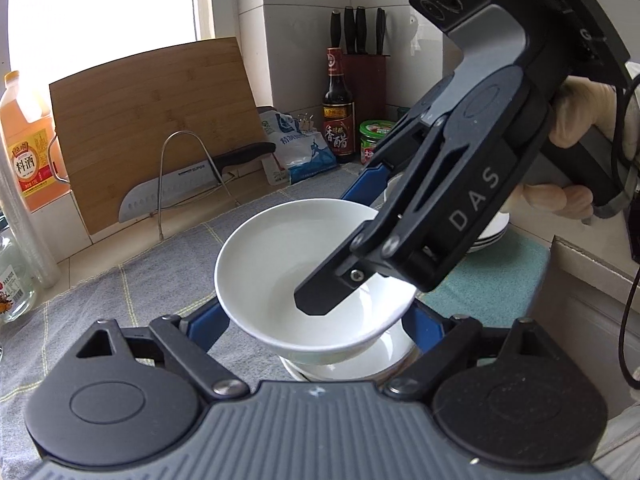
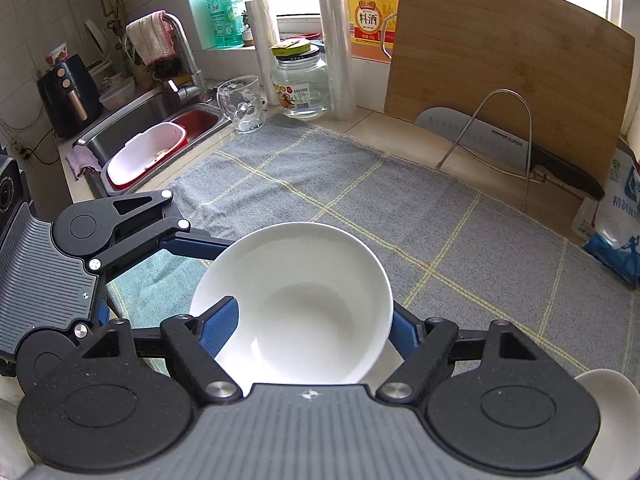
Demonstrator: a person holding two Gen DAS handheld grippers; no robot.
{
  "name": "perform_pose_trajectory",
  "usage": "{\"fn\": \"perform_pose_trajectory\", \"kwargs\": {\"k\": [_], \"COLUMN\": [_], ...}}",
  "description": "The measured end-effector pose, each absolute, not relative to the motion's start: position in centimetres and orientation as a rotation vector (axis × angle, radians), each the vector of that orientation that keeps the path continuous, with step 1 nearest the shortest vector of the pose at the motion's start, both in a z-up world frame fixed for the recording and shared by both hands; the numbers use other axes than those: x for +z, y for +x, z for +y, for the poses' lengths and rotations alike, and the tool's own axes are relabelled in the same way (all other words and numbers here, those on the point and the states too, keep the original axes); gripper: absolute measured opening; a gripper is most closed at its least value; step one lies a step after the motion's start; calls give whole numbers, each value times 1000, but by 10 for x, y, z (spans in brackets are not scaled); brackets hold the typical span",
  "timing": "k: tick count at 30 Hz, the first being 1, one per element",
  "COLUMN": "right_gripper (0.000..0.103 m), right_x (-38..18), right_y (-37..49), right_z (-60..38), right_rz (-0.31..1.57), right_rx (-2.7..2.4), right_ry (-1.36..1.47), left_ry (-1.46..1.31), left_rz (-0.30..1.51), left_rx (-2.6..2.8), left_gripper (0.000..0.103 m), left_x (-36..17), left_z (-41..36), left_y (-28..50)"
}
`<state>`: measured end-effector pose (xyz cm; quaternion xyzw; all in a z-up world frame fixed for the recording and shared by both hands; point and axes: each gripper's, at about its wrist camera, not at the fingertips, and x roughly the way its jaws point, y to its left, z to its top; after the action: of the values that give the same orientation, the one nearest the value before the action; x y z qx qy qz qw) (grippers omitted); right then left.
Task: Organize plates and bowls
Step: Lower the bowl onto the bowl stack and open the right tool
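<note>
A white bowl [image 1: 296,276] hangs tilted above a second white bowl [image 1: 360,364] on the grey towel [image 1: 120,308]. My right gripper [image 1: 344,240] is shut on the upper bowl's rim, one finger [image 1: 320,296] inside it and the blue finger [image 1: 364,184] outside. In the right wrist view the same bowl [image 2: 296,304] sits between the blue pads [image 2: 222,328]. My left gripper [image 1: 316,332] is open, its blue fingers [image 1: 208,324] spread either side of the bowls, touching neither that I can see. It also shows in the right wrist view [image 2: 188,246].
A stack of white plates [image 1: 488,232] lies behind the right gripper on a teal cloth [image 1: 500,280]. A cutting board [image 2: 504,80], a knife [image 2: 500,140] in a wire rack, bottles, a jar and a glass [image 2: 240,104] line the wall. The sink [image 2: 152,120] is at left.
</note>
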<state>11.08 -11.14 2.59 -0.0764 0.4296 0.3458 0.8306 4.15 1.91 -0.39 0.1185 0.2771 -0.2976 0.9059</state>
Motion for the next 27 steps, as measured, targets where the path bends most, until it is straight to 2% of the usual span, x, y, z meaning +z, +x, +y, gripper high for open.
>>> {"fn": "perform_pose_trajectory", "kwargs": {"k": [27], "right_gripper": [83], "right_x": [-8], "right_y": [116], "right_z": [-123], "right_rz": [982], "right_rx": [689], "right_ry": [-104], "left_ry": [200], "left_rz": [663], "left_rx": [-648], "left_gripper": [92], "left_x": [-26], "left_z": [6], "left_y": [52]}}
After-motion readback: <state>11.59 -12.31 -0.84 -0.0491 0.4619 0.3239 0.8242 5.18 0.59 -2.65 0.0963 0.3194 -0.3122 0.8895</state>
